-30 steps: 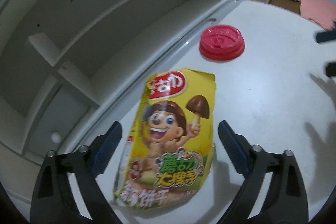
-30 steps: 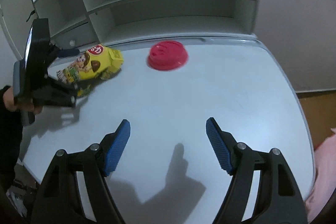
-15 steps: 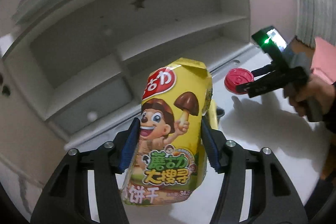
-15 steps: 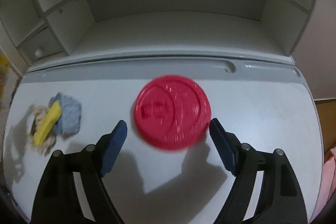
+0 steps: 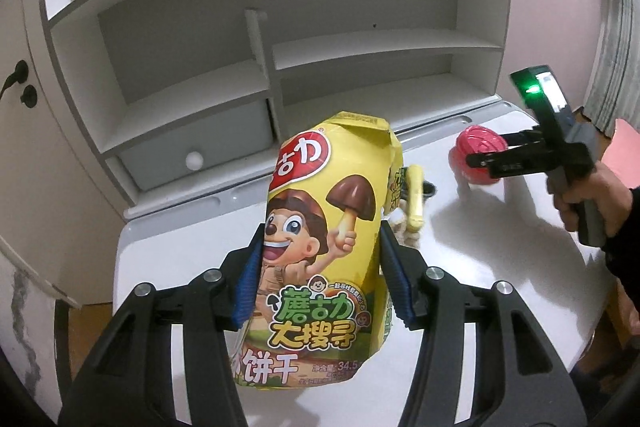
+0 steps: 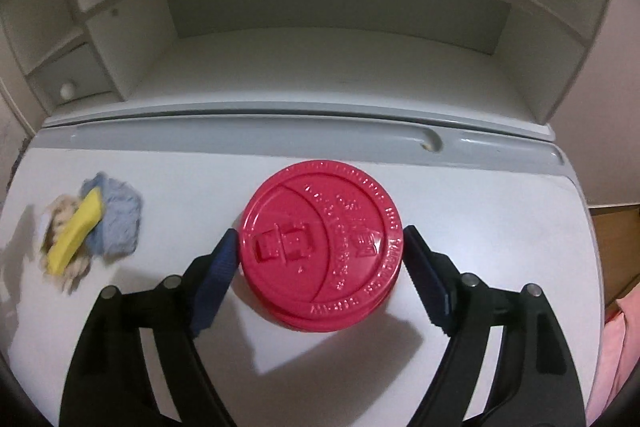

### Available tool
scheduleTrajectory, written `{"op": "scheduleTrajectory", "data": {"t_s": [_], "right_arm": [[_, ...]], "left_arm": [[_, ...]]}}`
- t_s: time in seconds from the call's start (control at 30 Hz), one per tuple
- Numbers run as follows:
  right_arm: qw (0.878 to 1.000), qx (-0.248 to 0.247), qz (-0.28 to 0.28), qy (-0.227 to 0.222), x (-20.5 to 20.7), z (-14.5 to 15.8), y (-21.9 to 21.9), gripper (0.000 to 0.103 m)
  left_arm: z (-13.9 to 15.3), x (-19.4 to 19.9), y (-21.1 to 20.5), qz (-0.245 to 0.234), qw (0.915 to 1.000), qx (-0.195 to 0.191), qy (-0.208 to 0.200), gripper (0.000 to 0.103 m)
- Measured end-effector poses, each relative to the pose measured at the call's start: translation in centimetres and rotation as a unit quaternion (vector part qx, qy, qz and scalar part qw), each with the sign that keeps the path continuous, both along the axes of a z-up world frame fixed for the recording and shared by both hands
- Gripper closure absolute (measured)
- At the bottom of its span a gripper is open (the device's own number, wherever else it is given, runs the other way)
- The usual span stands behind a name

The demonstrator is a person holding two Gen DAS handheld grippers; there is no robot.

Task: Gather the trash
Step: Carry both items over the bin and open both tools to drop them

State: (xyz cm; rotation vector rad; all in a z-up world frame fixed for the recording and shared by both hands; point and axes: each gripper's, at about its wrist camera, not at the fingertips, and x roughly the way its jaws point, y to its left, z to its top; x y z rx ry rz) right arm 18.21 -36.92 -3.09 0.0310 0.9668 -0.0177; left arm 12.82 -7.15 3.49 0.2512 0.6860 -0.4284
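My left gripper (image 5: 320, 267) is shut on a yellow snack bag (image 5: 324, 239) with a cartoon boy and mushroom, held upright above the white table (image 5: 500, 267). My right gripper (image 6: 320, 259) is closed around a red plastic cup lid (image 6: 322, 247), its blue pads touching the lid's left and right edges; the lid appears tilted and lifted off the table (image 6: 480, 207). The left wrist view shows the right gripper (image 5: 480, 157) holding the red lid (image 5: 478, 153) at the far right. A small pile of blue, beige and yellow scraps (image 6: 90, 223) lies on the table's left side.
A white shelf unit (image 5: 280, 59) with a small drawer (image 5: 192, 151) stands along the table's back edge. The scrap pile also shows behind the bag (image 5: 412, 203). A pink cushion (image 5: 624, 151) lies beyond the table's right side.
My left gripper closed on the snack bag and lifted it off the table. My right gripper moved forward to the red lid and closed on it.
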Motion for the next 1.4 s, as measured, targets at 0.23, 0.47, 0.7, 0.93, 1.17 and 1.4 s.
{"op": "scheduleTrajectory", "data": {"t_s": [0.23,0.47,0.7,0.93,1.17,1.4], "right_arm": [[0.998,0.007,-0.048,-0.035,-10.4,3.2,-5.5,0.024],[0.982,-0.009,-0.176,-0.067,-28.1,5.2,-16.0,0.024],[0.946,-0.001,-0.32,-0.041,-43.5,0.9,-24.1,0.024],[0.91,0.052,-0.411,0.022,-53.0,-8.6,-29.6,0.024],[0.891,0.113,-0.432,0.085,-55.4,-18.9,-32.2,0.024],[0.881,0.157,-0.429,0.125,-56.8,-25.2,-33.0,0.024]], "left_arm": [[0.1,-3.4,-7.8,-0.079,0.9968,-0.008,-0.007,0.051],[-0.5,-11.6,-21.9,-0.237,0.9708,-0.038,0.005,0.051],[-3.4,-21.6,-35.3,-0.385,0.9193,-0.058,0.059,0.051],[-13.3,-29.1,-44.9,-0.456,0.8834,0.001,0.108,0.051],[-23.1,-30.9,-50.0,-0.446,0.8737,0.067,0.182,0.051],[-27.0,-31.9,-52.5,-0.43,0.8733,0.102,0.205,0.051]]}}
